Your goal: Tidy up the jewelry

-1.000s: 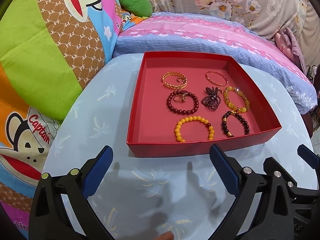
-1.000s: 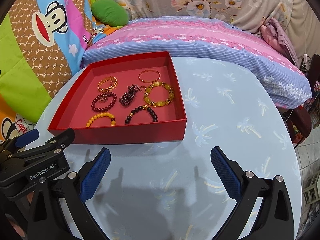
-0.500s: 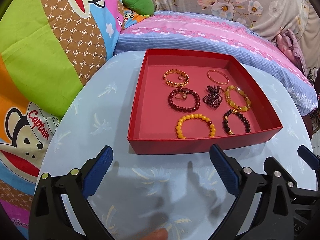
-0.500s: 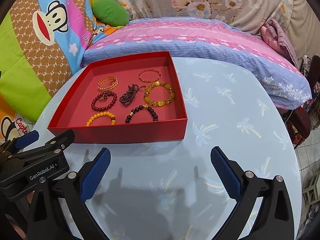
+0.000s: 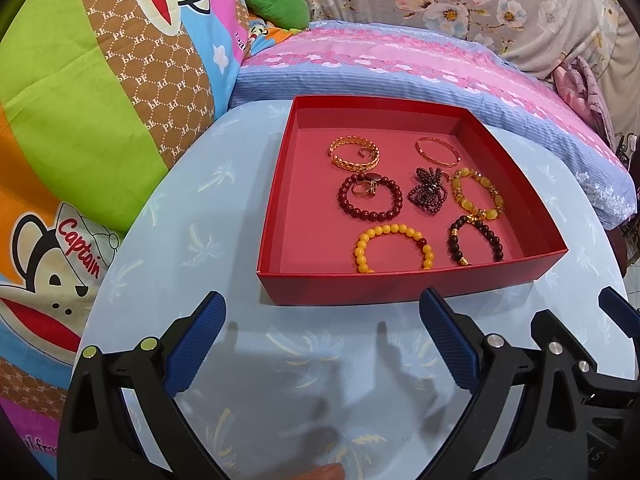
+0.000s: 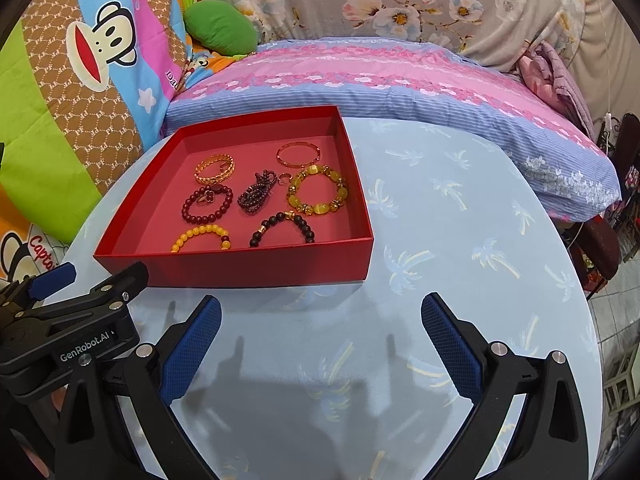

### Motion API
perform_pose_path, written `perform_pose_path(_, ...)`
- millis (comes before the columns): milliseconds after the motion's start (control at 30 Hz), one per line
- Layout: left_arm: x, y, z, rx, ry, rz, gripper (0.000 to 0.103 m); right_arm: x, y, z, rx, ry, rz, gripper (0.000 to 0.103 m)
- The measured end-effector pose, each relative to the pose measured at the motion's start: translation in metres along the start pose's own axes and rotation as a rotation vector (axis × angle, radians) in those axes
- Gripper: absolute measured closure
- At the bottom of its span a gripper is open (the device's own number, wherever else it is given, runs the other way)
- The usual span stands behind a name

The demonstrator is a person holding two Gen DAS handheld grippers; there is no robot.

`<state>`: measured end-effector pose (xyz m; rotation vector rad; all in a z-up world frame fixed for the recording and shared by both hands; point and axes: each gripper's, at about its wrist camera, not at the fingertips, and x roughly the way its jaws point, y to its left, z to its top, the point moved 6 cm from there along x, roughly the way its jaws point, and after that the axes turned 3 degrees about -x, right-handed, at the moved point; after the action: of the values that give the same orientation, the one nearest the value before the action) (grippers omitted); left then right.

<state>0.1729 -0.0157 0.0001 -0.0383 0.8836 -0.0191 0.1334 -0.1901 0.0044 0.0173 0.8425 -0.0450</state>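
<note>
A red open box (image 5: 408, 284) (image 6: 256, 266) stands on a round light-blue table. In it lie several bracelets: a gold chain bangle (image 5: 354, 154), a thin gold bangle (image 5: 437, 152), a dark red bead bracelet (image 5: 370, 197) with a ring inside it, a dark bead bundle (image 5: 427, 191), a yellow stone bracelet (image 5: 477, 192), a yellow bead bracelet (image 5: 394, 247) and a black bead bracelet (image 5: 476, 239). My left gripper (image 5: 322, 334) is open and empty, just in front of the box. My right gripper (image 6: 320, 334) is open and empty, in front of the box's right corner.
The table (image 6: 460, 240) has palm-tree print and its edge curves round on the right. A pink and blue pillow (image 5: 400, 72) lies behind the box. A cartoon-print quilt (image 5: 80, 120) rises at the left. The left gripper's body (image 6: 68, 320) shows at the right view's lower left.
Both grippers have drawn back slightly from the box, so it sits a little higher in view. The jaws stay open and the jewelry has not moved.
</note>
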Motion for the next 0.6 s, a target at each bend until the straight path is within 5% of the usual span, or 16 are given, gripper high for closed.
perform_pose_path(600,0.003,0.0027,-0.0013,-0.001,0.003,0.007,0.009,0.0021,-0.0002,-0.0022,0.006,0.006,0.002,0.006)
